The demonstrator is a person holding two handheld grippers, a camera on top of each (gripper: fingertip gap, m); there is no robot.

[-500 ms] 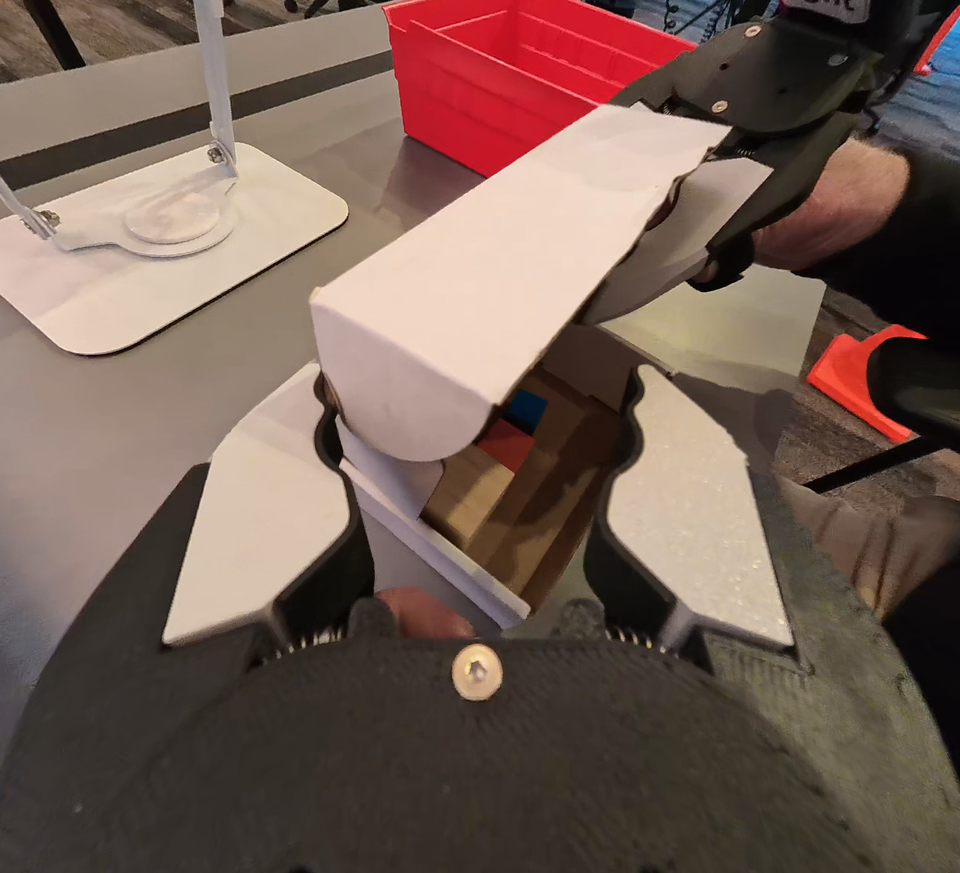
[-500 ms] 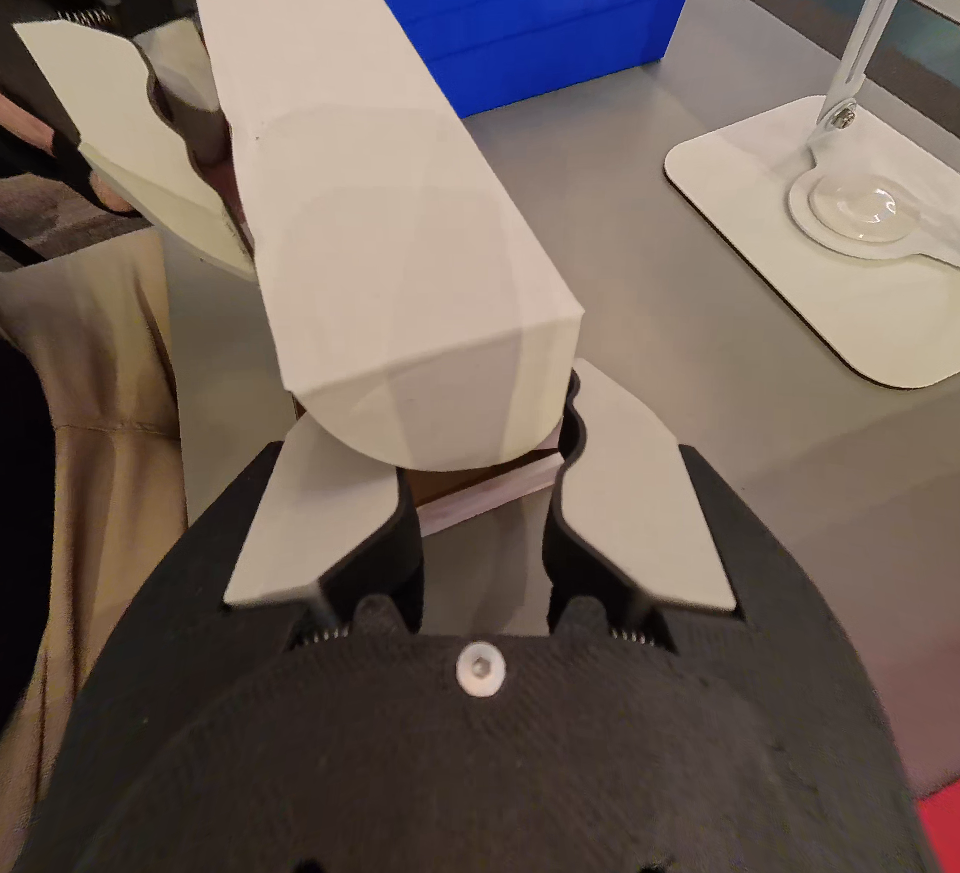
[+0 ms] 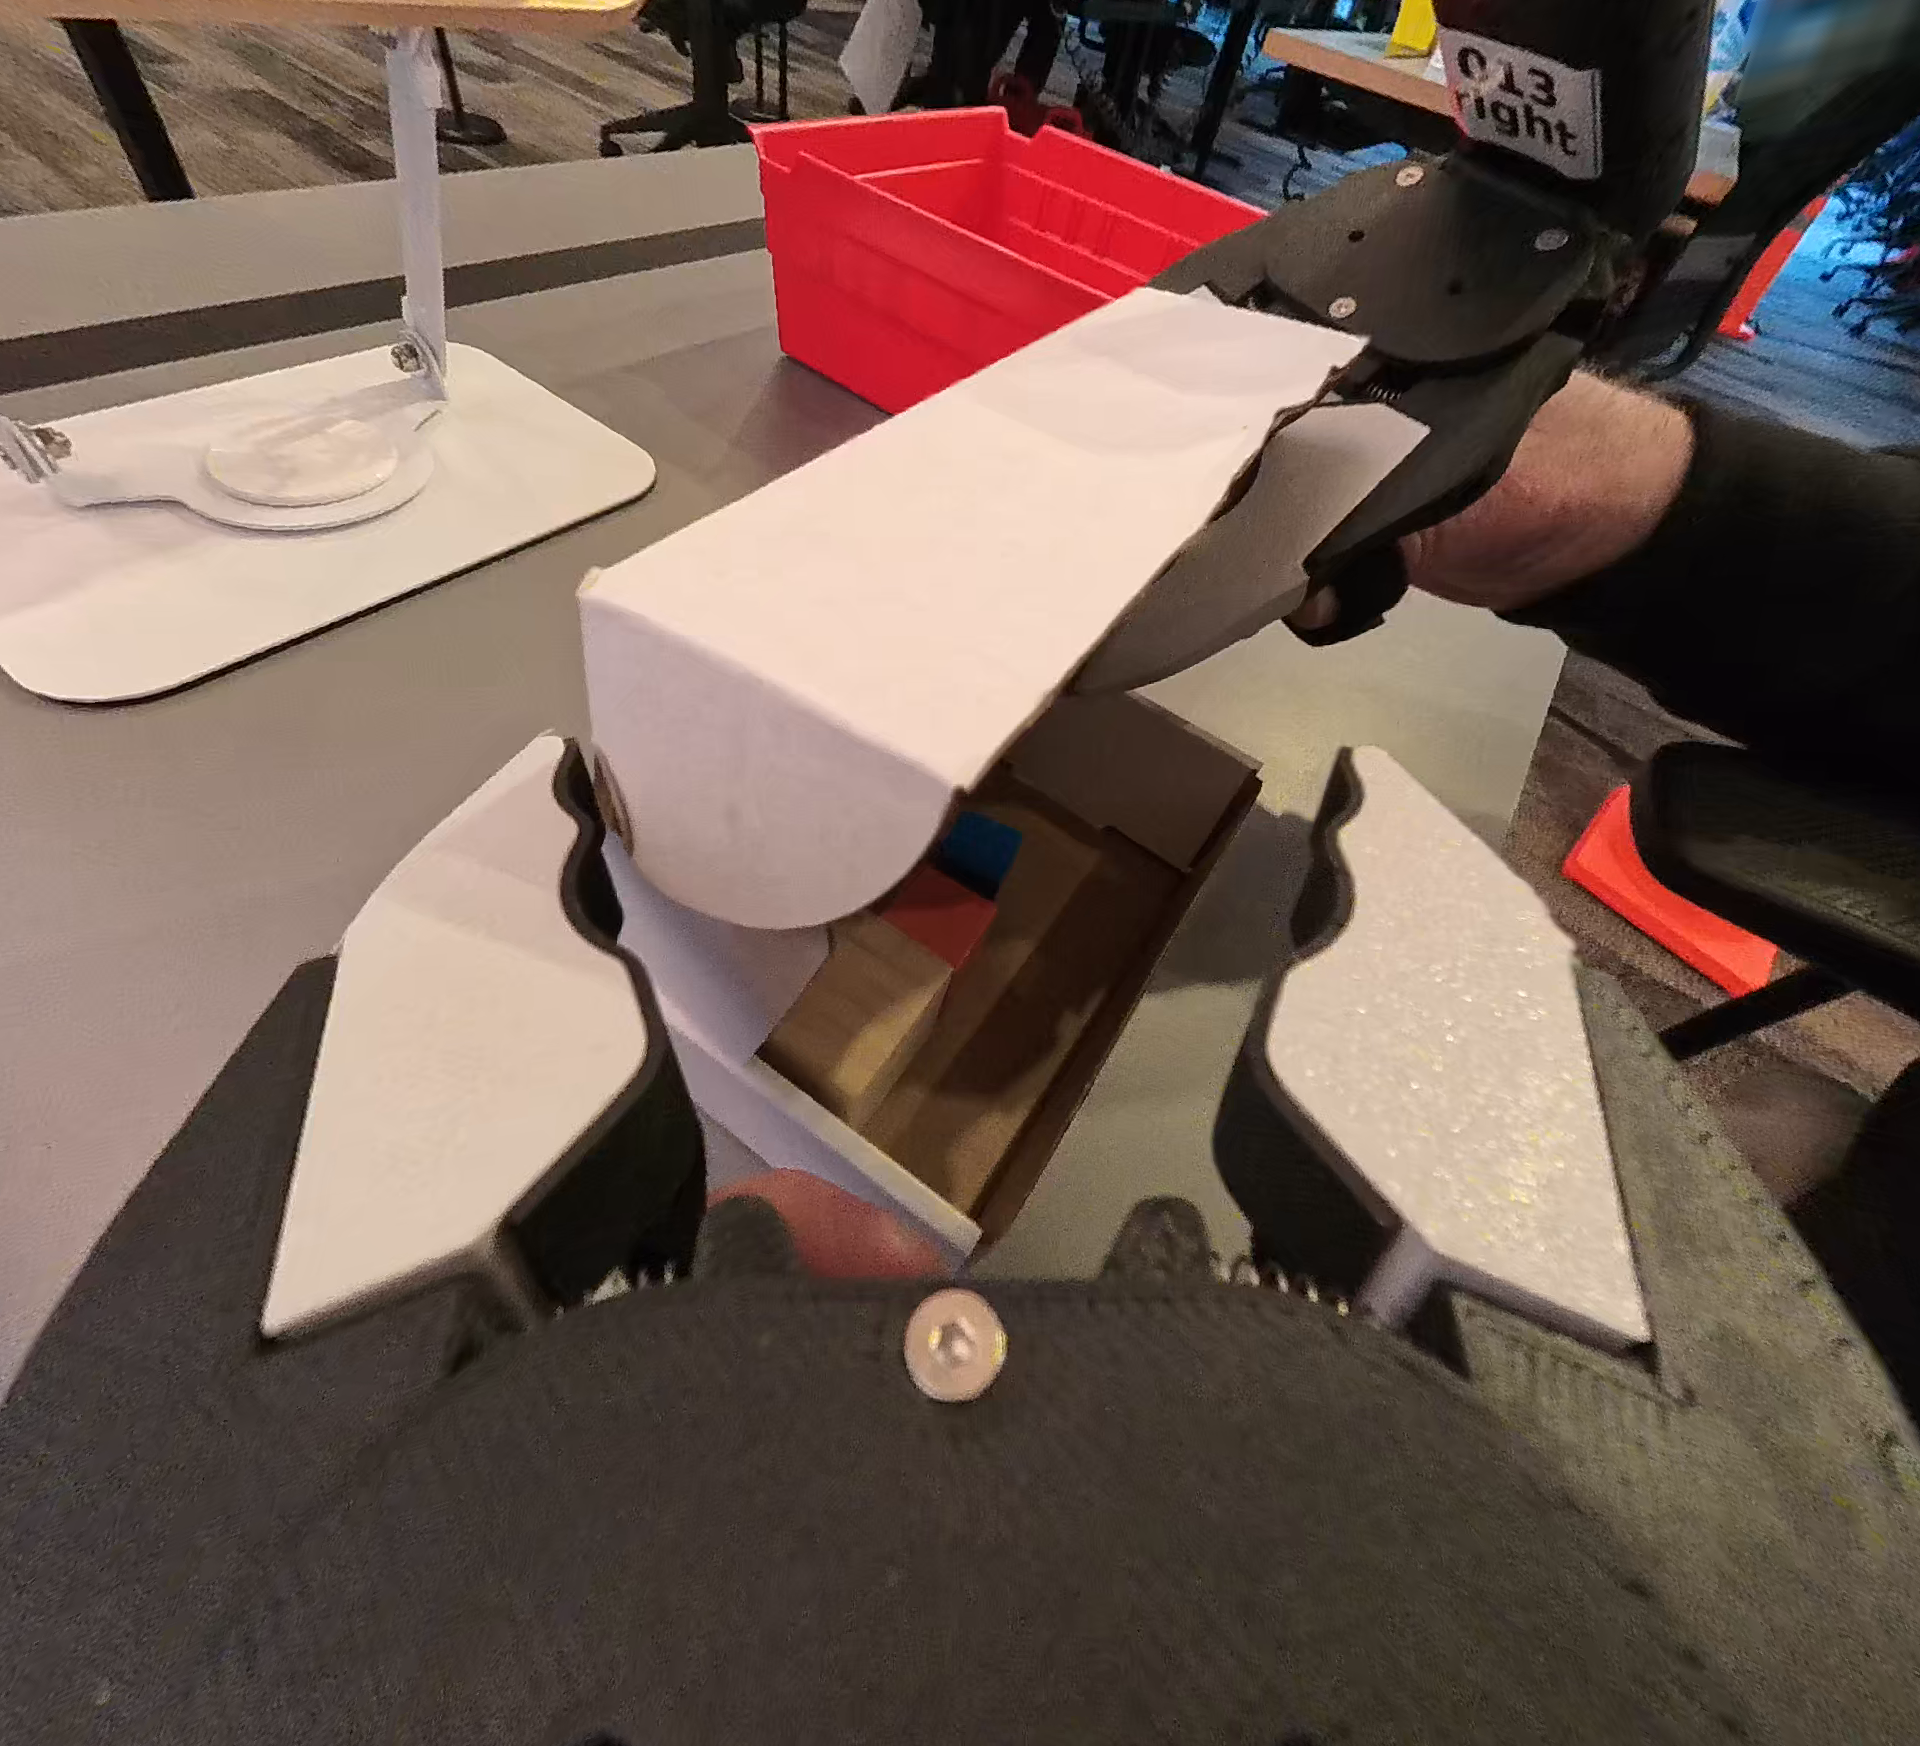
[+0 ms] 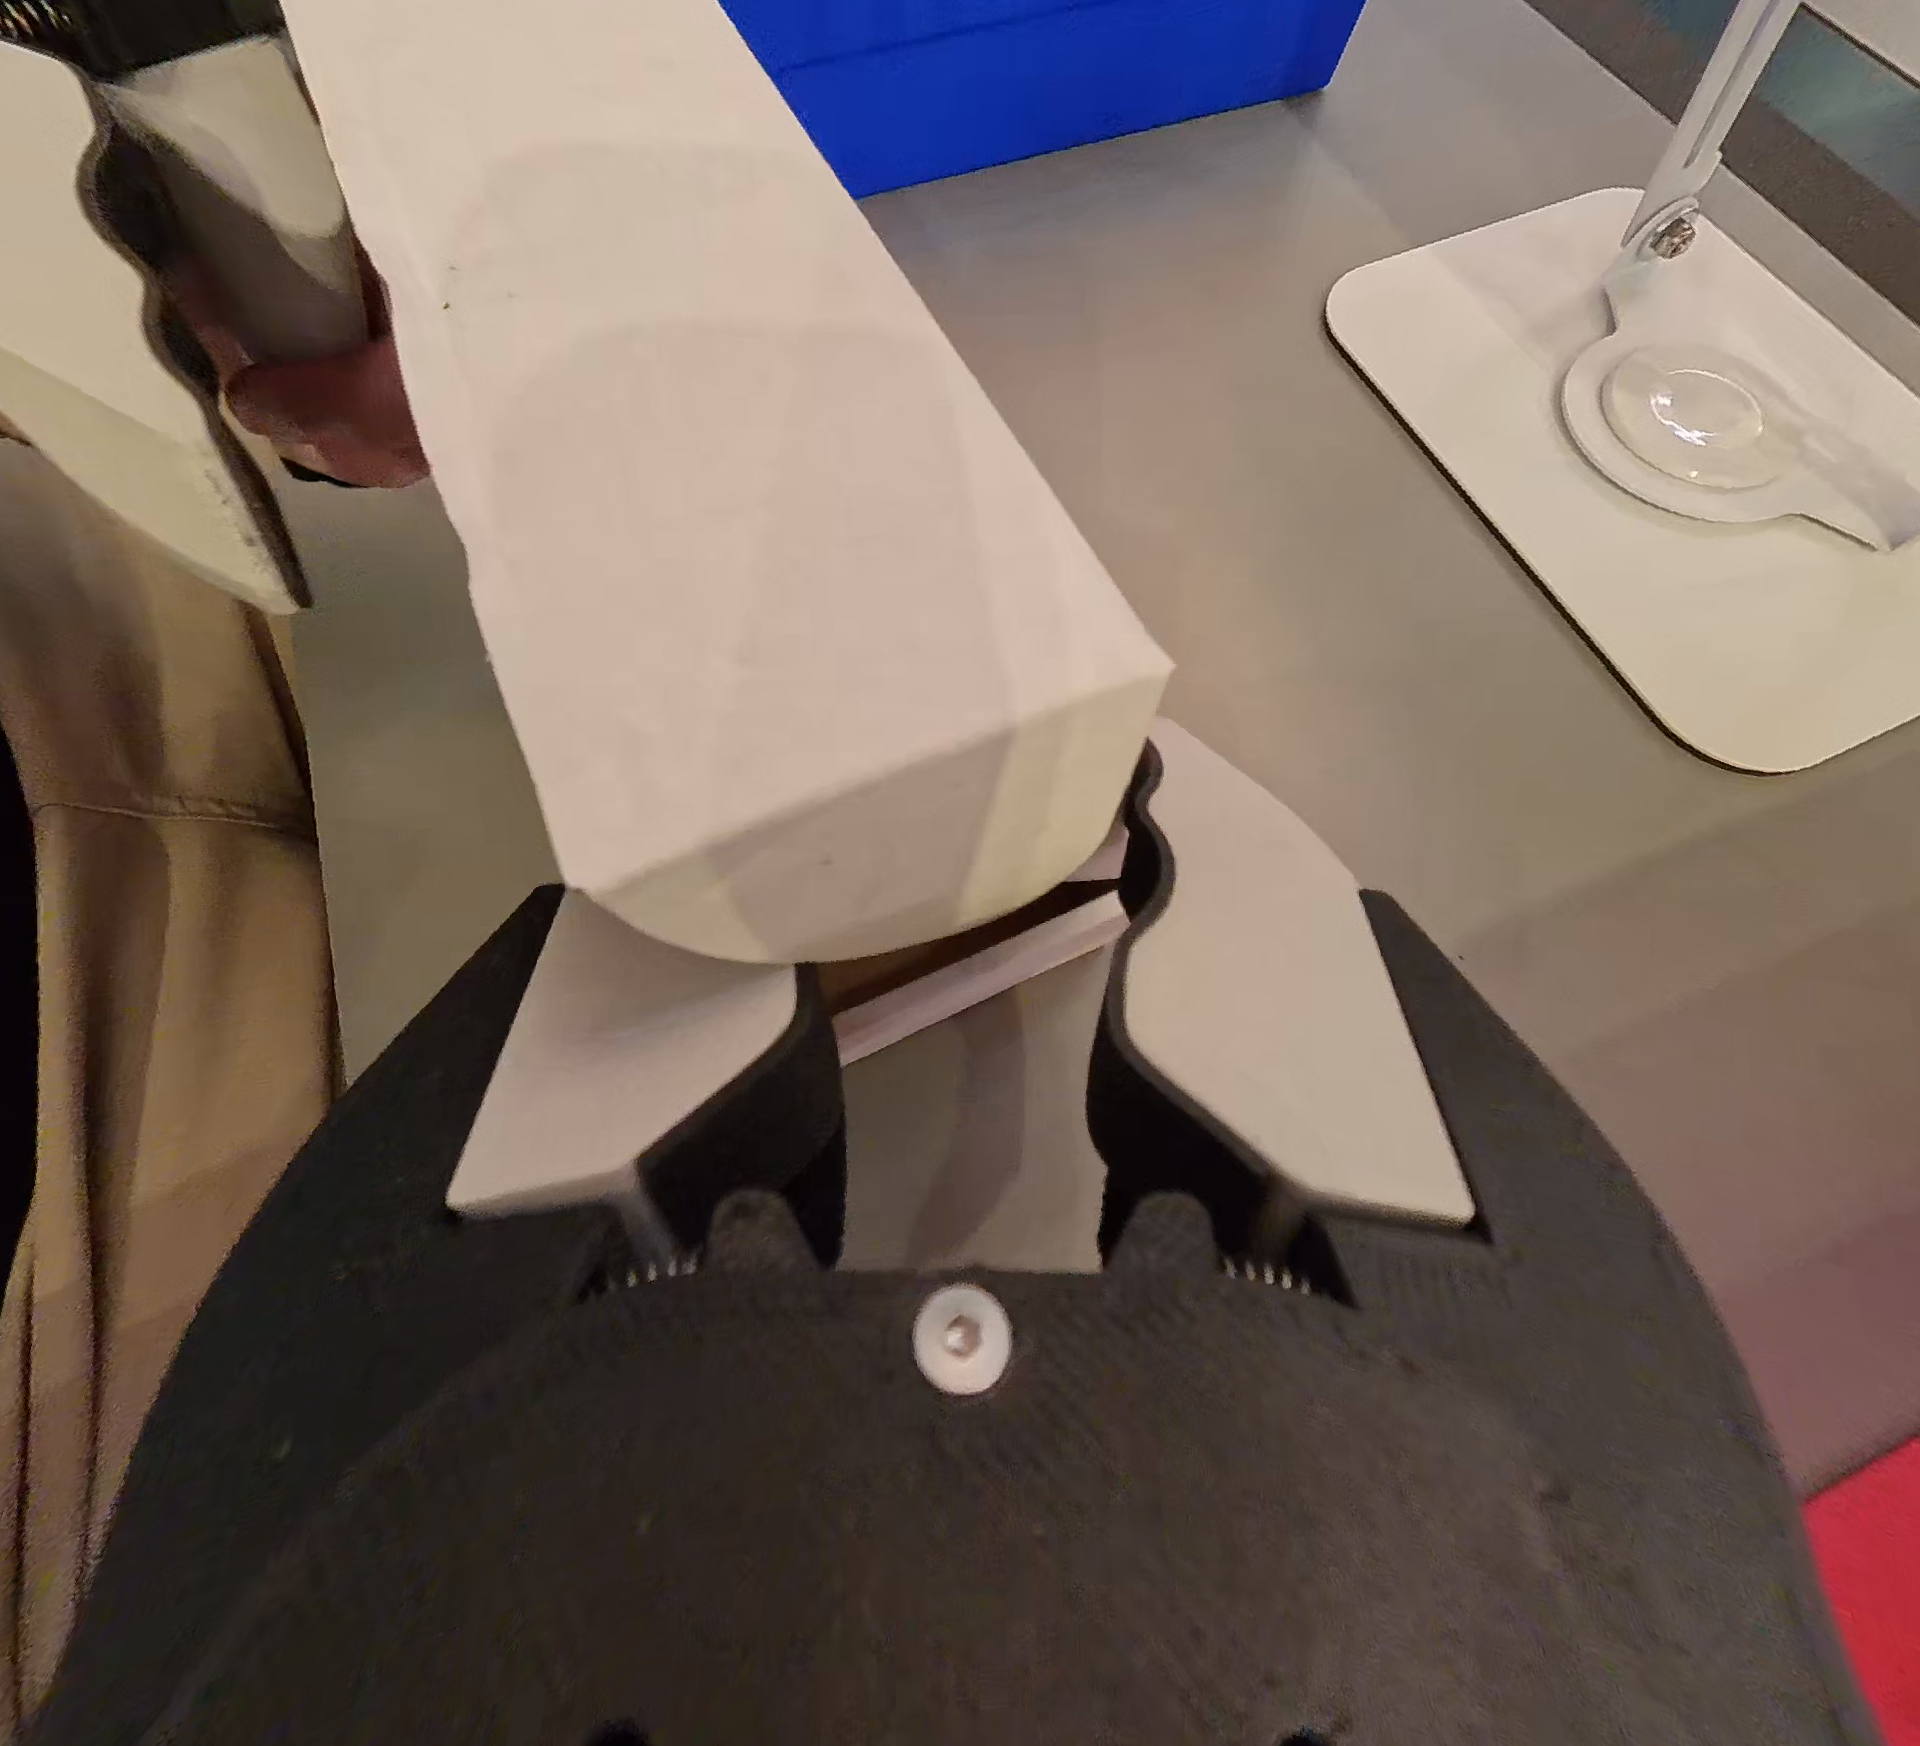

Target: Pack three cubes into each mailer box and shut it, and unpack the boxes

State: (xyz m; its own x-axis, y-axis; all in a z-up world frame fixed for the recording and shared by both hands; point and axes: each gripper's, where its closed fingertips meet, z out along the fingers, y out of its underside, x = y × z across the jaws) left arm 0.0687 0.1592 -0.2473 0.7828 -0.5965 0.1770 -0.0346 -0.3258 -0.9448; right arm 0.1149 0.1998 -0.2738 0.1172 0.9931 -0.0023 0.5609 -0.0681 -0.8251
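Observation:
A white mailer box sits on the grey table between my two grippers. Its lid (image 3: 914, 533) is partly raised; it also shows in the right wrist view (image 4: 675, 346). Under the lid I see a wooden cube (image 3: 862, 1021), a red cube (image 3: 935, 912) and a blue cube (image 3: 982, 849) in a row. My left gripper (image 3: 956, 761) is open wide at the near end of the box, its left finger touching the lid's rounded end flap. My right gripper (image 4: 862, 823) is open at the other end, its fingers either side of that end's flap.
A red bin (image 3: 935, 262) stands behind the box in the left wrist view. A blue bin (image 4: 1039, 13) stands behind it in the right wrist view. A white stand base (image 3: 312, 501) (image 4: 1662, 501) lies on the table (image 3: 208, 813). The table edge runs close by the box.
My left gripper's jaws have opened wider and its view has tilted up a little. The lid and my right gripper stay about where they were.

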